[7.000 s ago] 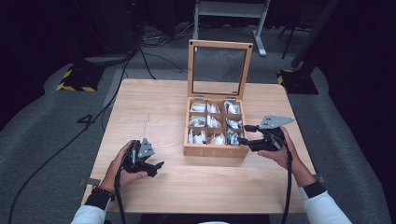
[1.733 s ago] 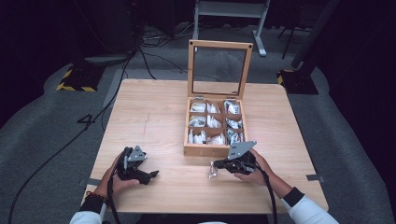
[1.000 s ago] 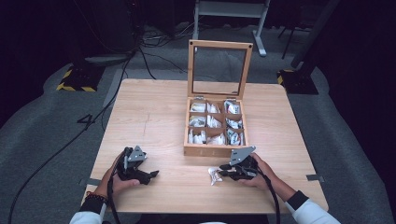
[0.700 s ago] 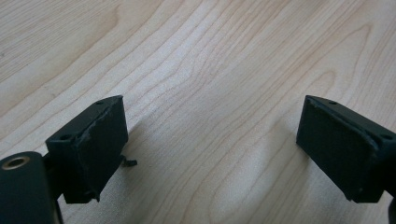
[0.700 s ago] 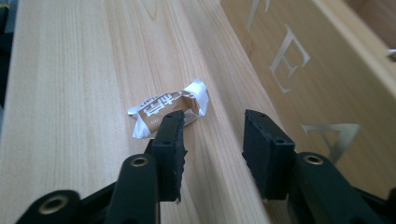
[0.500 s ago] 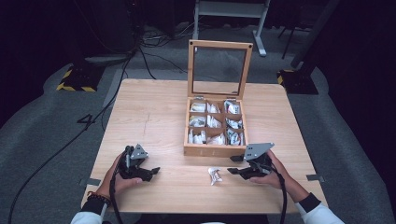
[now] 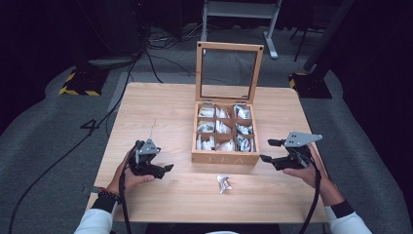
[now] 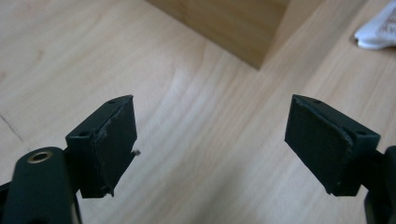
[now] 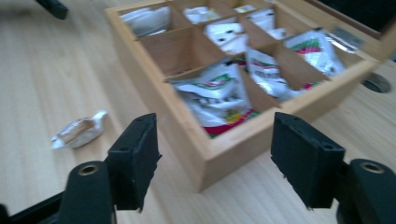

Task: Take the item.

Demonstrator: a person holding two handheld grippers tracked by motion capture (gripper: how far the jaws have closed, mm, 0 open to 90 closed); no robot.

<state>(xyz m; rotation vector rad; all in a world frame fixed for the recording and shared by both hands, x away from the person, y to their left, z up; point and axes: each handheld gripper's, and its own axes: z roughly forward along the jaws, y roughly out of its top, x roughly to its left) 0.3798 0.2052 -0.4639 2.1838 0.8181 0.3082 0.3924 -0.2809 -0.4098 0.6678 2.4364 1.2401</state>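
Observation:
An open wooden tea box [image 7: 225, 157] stands mid-table, its compartments stuffed with tea packets and its glass lid upright. A small white sachet [image 7: 224, 183] lies loose on the table in front of it. My right gripper [image 7: 267, 150] hovers off the box's front right corner. Its jaws have just been opening and stand open with nothing between them; in the right gripper view [image 9: 215, 144] they frame the box's [image 9: 252, 140] near corner, with the sachet [image 9: 79, 130] to the left. My left gripper [image 7: 166, 170] is left of the box; its jaws have closed a little but stand open [image 8: 212, 126] over bare wood.
The box's corner [image 8: 233, 23] and the sachet [image 8: 378, 32] lie ahead of the left jaws. The light wooden table [image 7: 160, 112] has free room on its left half. Dark floor, cables and a stand leg surround it.
The right gripper has opened, left the sachet lying in front of the box, and moved right and up beside the box's front corner. The left gripper has lifted slightly.

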